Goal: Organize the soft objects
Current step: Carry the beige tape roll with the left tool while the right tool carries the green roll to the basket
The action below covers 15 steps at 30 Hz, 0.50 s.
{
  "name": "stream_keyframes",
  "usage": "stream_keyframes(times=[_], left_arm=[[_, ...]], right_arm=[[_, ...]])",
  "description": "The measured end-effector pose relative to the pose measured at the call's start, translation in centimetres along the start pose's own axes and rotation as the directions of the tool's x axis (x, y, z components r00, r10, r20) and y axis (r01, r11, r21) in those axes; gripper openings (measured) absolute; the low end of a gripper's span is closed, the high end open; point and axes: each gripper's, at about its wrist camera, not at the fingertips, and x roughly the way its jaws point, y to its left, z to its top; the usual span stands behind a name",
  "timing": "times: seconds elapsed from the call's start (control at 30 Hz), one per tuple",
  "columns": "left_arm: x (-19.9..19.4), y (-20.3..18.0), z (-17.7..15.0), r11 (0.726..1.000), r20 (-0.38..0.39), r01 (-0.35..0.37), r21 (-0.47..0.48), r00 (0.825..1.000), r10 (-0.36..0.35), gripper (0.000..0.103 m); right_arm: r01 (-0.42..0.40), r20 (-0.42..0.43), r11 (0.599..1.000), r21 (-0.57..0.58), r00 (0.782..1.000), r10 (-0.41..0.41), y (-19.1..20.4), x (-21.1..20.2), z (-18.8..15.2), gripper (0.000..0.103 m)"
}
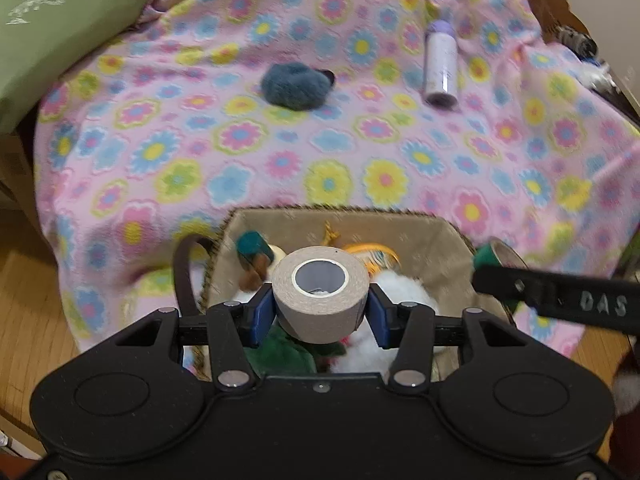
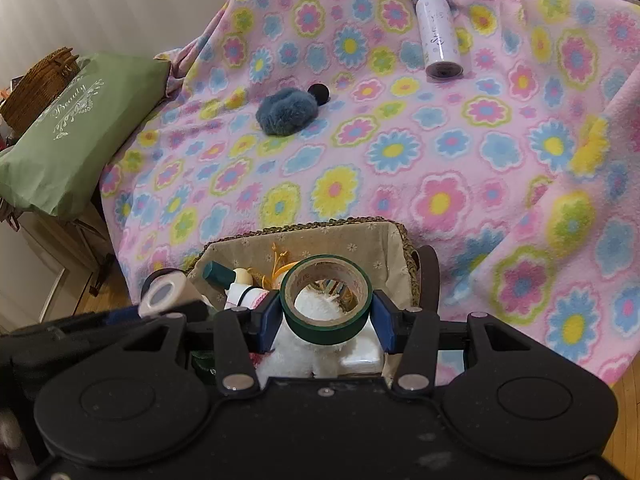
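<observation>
My left gripper (image 1: 320,312) is shut on a beige tape roll (image 1: 320,300) and holds it above a lined wicker basket (image 1: 444,248). My right gripper (image 2: 325,322) is shut on a green tape roll (image 2: 326,316) above the same basket (image 2: 392,248). The basket holds a white plush (image 2: 296,356), a green plush (image 1: 284,354) and small toys. A blue fluffy object (image 1: 296,85) lies on the flowered blanket (image 1: 280,152), far ahead; it also shows in the right wrist view (image 2: 286,112). The right gripper shows at the right edge of the left wrist view (image 1: 560,296).
A white and purple bottle (image 1: 440,66) lies on the blanket at the back right, also in the right wrist view (image 2: 438,36). A green bag (image 2: 76,136) and a wicker basket (image 2: 40,80) stand at the left. Wooden floor (image 1: 24,320) lies below the blanket's edge.
</observation>
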Motion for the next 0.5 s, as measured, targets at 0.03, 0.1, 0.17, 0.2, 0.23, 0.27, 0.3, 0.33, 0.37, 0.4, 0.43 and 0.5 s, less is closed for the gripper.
stream_keyframes(times=[0.03, 0.1, 0.17, 0.2, 0.23, 0.27, 0.3, 0.33, 0.37, 0.4, 0.43, 0.5], left_arm=[[0.08, -0.13, -0.11, 1.000, -0.005, 0.003, 0.004, 1.000, -0.003, 0.048], [0.17, -0.17, -0.13, 1.000, -0.008, 0.003, 0.000, 1.000, -0.003, 0.048], [0.18, 0.00, -0.06, 1.000, -0.006, 0.001, -0.009, 1.000, -0.001, 0.048], [0.17, 0.06, -0.06, 1.000, -0.006, 0.001, -0.012, 1.000, -0.001, 0.048], [0.24, 0.07, -0.05, 1.000, -0.007, 0.002, -0.013, 1.000, -0.002, 0.048], [0.28, 0.05, -0.06, 1.000, -0.010, 0.005, -0.012, 1.000, -0.005, 0.048], [0.35, 0.00, -0.09, 1.000, -0.013, 0.009, -0.010, 1.000, -0.009, 0.048], [0.42, -0.06, -0.13, 1.000, -0.017, 0.019, -0.007, 1.000, -0.019, 0.048], [0.51, -0.13, -0.14, 1.000, -0.022, 0.030, -0.003, 0.999, -0.030, 0.048], [0.54, -0.22, -0.16, 0.999, -0.025, 0.040, 0.001, 0.999, -0.040, 0.048], [0.56, -0.33, -0.17, 0.999, -0.028, 0.047, 0.007, 0.999, -0.047, 0.048], [0.60, -0.47, -0.17, 0.999, -0.030, 0.047, 0.014, 0.998, -0.046, 0.048]], right_arm=[[0.002, -0.004, 1.000, 0.001, 1.000, -0.002, -0.03, 0.08, 0.01, 0.048], [0.003, -0.015, 1.000, 0.003, 1.000, -0.003, -0.07, 0.32, 0.04, 0.048], [0.007, -0.022, 1.000, 0.001, 1.000, -0.007, -0.02, 0.48, 0.06, 0.048], [0.007, -0.024, 1.000, 0.000, 1.000, -0.007, 0.02, 0.53, 0.05, 0.048], [0.007, -0.026, 1.000, -0.003, 1.000, -0.007, 0.07, 0.58, 0.07, 0.048], [0.007, -0.027, 1.000, -0.006, 1.000, -0.008, 0.15, 0.61, 0.09, 0.048], [0.009, -0.028, 1.000, -0.009, 1.000, -0.009, 0.21, 0.64, 0.09, 0.048], [0.010, -0.029, 1.000, -0.014, 1.000, -0.011, 0.27, 0.67, 0.10, 0.048], [0.012, -0.029, 1.000, -0.019, 1.000, -0.012, 0.30, 0.68, 0.15, 0.048], [0.014, -0.028, 1.000, -0.022, 1.000, -0.014, 0.33, 0.67, 0.18, 0.048], [0.016, -0.027, 1.000, -0.025, 0.999, -0.017, 0.34, 0.67, 0.21, 0.048], [0.019, -0.026, 0.999, -0.028, 0.999, -0.020, 0.33, 0.67, 0.25, 0.049]])
